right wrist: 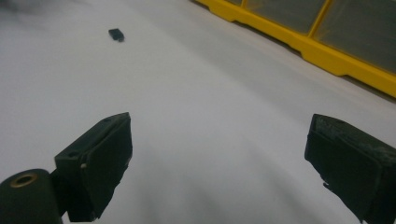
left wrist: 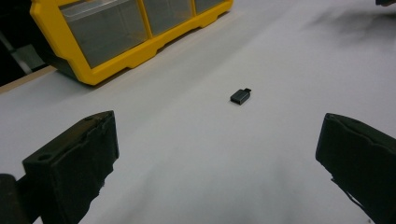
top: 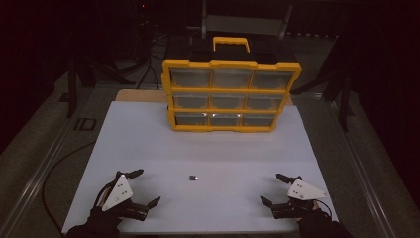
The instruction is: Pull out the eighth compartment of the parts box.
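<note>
small black adapter [top: 193, 177] lying loose on the white table [top: 148, 144], untouched

it sits between the left gripper [top: 147, 187] and right gripper [top: 274, 188], apart from both, well in front of the yellow drawer organizer [top: 230, 94]. both grippers rest with jaws spread wide, holding nothing. nothing looks started: picking it up and any stowing remain.

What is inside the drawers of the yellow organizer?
The yellow organizer has nine translucent drawers, all shut. Their cloudy fronts look grey and hide any contents. Pale glints show in the bottom row, but I cannot tell whether these are parts or reflections.
</note>
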A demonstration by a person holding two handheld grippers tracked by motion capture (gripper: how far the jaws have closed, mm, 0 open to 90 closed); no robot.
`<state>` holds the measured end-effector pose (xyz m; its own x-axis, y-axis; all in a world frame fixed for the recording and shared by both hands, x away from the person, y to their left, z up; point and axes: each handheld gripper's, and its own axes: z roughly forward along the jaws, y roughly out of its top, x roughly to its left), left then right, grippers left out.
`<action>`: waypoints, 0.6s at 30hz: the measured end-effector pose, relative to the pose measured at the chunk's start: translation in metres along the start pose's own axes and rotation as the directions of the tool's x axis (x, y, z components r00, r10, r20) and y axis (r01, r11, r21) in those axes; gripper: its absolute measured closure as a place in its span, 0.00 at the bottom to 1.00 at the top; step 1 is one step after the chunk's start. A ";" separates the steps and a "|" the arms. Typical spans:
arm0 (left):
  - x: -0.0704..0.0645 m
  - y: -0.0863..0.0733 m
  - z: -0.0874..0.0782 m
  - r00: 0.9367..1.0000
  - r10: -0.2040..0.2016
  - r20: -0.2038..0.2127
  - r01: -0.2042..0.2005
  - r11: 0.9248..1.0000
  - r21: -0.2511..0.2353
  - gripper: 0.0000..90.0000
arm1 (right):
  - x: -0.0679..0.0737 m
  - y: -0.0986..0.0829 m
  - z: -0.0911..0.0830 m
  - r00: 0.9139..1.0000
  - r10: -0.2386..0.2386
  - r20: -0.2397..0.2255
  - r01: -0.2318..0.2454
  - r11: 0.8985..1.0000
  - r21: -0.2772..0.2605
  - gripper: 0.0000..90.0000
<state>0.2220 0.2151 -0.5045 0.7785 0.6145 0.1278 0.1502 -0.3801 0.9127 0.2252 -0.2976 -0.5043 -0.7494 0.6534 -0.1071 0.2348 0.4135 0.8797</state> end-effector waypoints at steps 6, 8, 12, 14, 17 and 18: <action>0.000 0.000 0.000 1.000 0.002 -0.005 -0.002 1.000 0.006 0.00 | -0.001 -0.002 0.001 1.000 0.000 -0.020 0.000 1.000 0.008 0.08; 0.000 0.000 0.000 1.000 0.008 -0.009 -0.008 1.000 0.022 0.00 | 0.000 -0.001 0.000 1.000 -0.006 -0.017 0.006 1.000 0.010 0.08; 0.000 -0.002 0.000 1.000 0.007 -0.008 -0.007 1.000 0.030 0.00 | 0.002 0.001 0.000 1.000 -0.018 -0.011 0.018 1.000 0.005 0.09; 0.000 -0.002 0.000 1.000 0.008 -0.002 -0.008 1.000 0.028 0.00 | 0.003 0.001 0.000 0.999 -0.029 -0.014 0.029 1.000 0.000 0.09; 0.000 -0.002 0.001 1.000 0.013 0.005 -0.013 0.999 0.034 0.00 | 0.004 0.002 -0.001 0.999 -0.032 -0.008 0.032 0.999 -0.001 0.09; -0.001 -0.002 0.001 1.000 0.015 0.009 -0.015 0.999 0.036 0.00 | 0.004 0.002 -0.001 1.000 -0.031 -0.004 0.031 1.000 -0.002 0.09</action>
<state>0.2217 0.2151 -0.5065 0.7861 0.6024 0.1381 0.1598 -0.4139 0.8962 0.2219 -0.2954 -0.5025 -0.7588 0.6376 -0.1328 0.2100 0.4325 0.8768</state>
